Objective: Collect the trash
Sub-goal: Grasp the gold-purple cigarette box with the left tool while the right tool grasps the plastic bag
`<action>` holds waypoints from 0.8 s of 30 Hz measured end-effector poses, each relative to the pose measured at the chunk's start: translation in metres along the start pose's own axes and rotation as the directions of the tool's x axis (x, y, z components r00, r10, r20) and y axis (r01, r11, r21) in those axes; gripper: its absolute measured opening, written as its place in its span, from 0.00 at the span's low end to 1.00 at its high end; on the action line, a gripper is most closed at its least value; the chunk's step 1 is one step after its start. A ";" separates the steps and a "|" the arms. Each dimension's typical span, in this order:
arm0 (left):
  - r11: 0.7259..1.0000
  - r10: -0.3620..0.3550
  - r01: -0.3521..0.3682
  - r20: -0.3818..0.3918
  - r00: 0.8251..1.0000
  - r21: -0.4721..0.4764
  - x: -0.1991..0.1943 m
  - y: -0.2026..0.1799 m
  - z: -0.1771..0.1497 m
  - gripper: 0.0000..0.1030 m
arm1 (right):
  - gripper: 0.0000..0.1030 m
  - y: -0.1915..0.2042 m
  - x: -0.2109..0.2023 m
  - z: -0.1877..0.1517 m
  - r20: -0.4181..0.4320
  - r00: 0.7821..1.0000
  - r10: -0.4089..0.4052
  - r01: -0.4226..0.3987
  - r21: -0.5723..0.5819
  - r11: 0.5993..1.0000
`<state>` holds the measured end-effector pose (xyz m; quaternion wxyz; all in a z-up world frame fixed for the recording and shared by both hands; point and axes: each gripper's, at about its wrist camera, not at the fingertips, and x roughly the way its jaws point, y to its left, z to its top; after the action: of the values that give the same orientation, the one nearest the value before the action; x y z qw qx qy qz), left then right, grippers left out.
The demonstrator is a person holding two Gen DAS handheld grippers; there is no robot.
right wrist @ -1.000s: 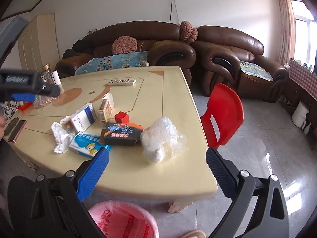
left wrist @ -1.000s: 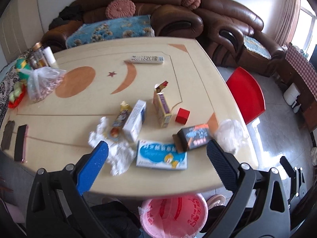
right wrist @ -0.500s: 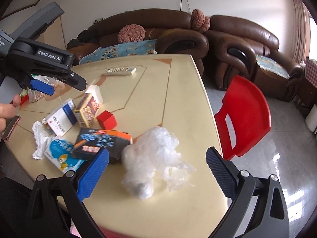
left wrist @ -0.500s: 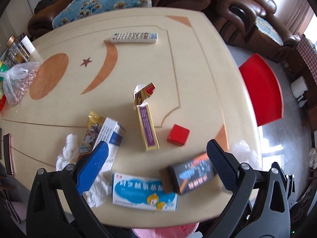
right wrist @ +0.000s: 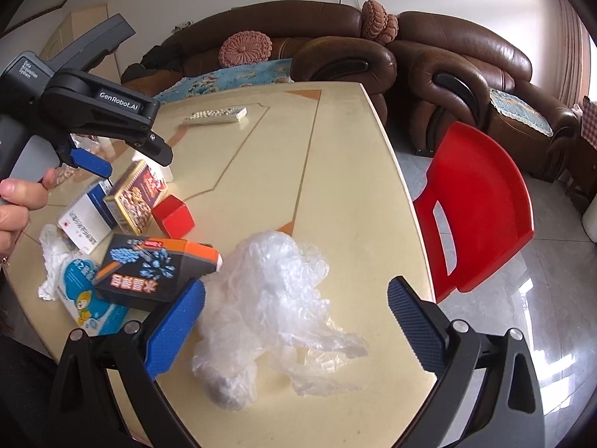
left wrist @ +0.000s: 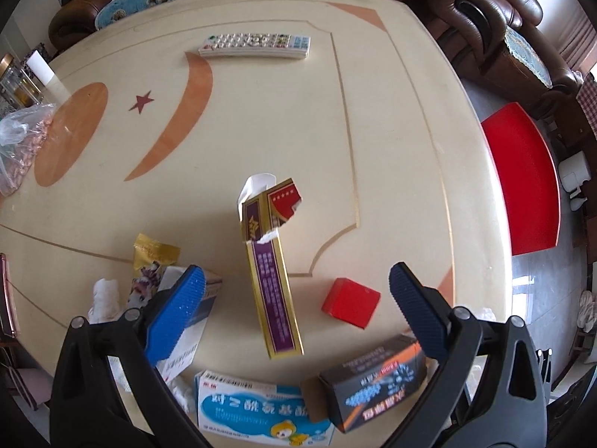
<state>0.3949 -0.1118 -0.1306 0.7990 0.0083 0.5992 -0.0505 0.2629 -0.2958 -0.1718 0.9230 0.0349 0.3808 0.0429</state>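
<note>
Table (left wrist: 391, 119), cream with orange inlay; trash clustered at its near edge, within reach of both tools. Listed left to right.

1. Crumpled white tissue (left wrist: 102, 295), loose beside the boxes.
2. Gold snack wrapper (left wrist: 151, 265), torn, lying flat; print unreadable.
3. White-and-blue carton (left wrist: 194, 332), partly hidden behind the left tool's blue pad.
4. Left gripper (left wrist: 294, 321): jaws spread wide, holding nothing, poised above the upright purple-and-gold pack (left wrist: 274, 287). That pack stands with its lid torn open and white paper showing; judged the next pick, since it sits centred between the jaws. Its casing, in the right view, reads "GenRobot.AI".
5. Blue medicine box (left wrist: 257, 414), cartoon child, Chinese characters, upside down to this camera.
6. Red cube-shaped box (left wrist: 350, 302), unlabelled.
7. Black-and-orange box (right wrist: 156, 268), Chinese characters, snowflake motif.
8. Crumpled clear plastic bag (right wrist: 268, 306), at the table corner.
9. Right gripper (right wrist: 296, 326): fully parted, empty, aimed at the bag.

Not trash, probably: remote control (left wrist: 255, 45), far side.
</note>
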 end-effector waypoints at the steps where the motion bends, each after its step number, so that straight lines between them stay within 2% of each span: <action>1: 1.000 -0.001 0.001 -0.006 1.000 -0.006 0.003 0.002 0.001 0.94 | 0.89 0.000 0.002 0.000 0.002 1.000 -0.010 0.010 0.003 1.000; 4: 1.000 -0.010 0.009 -0.025 1.000 -0.025 0.011 0.005 0.002 0.91 | 0.82 -0.002 0.009 0.000 -0.002 1.000 -0.023 0.023 0.006 1.000; 7: 1.000 -0.015 0.015 -0.034 0.999 -0.016 0.014 0.005 0.003 0.78 | 0.73 -0.004 0.014 0.001 -0.008 1.000 -0.009 0.010 0.023 1.000; 12: 0.998 -0.045 0.041 -0.082 0.996 -0.048 0.028 0.012 0.006 0.62 | 0.56 -0.005 0.016 0.002 -0.002 1.000 0.002 -0.002 0.026 1.000; 13: 0.997 -0.060 0.055 -0.079 0.995 -0.057 0.029 0.014 0.006 0.56 | 0.48 -0.005 0.017 0.002 -0.003 1.000 0.010 -0.010 0.025 1.000; 14: 0.997 -0.054 0.048 -0.087 0.995 -0.060 0.030 0.015 0.006 0.48 | 0.46 -0.005 0.017 0.002 -0.001 1.000 0.016 -0.016 0.031 0.999; 18: 0.997 -0.037 0.030 -0.092 0.995 -0.071 0.031 0.018 0.006 0.30 | 0.38 -0.005 0.017 0.001 0.001 1.000 0.031 -0.031 0.045 0.999; 19: 0.995 -0.065 0.057 -0.095 0.993 -0.084 0.030 0.021 0.007 0.23 | 0.36 -0.004 0.016 0.001 0.001 1.000 0.028 -0.028 0.047 0.999; 21: 0.990 -0.101 0.090 -0.102 0.990 -0.113 0.031 0.025 0.007 0.20 | 0.33 -0.003 0.016 0.001 0.000 1.000 0.024 -0.023 0.050 0.998; 24: 0.988 -0.111 0.101 -0.074 0.991 -0.119 0.026 0.028 0.009 0.20 | 0.30 0.000 0.014 0.002 0.005 1.000 -0.003 0.002 0.035 0.999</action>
<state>0.4131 -0.0861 -0.1548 0.7696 -0.0677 0.6323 -0.0579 0.2741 -0.2940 -0.1801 0.9232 0.0505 0.3794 0.0351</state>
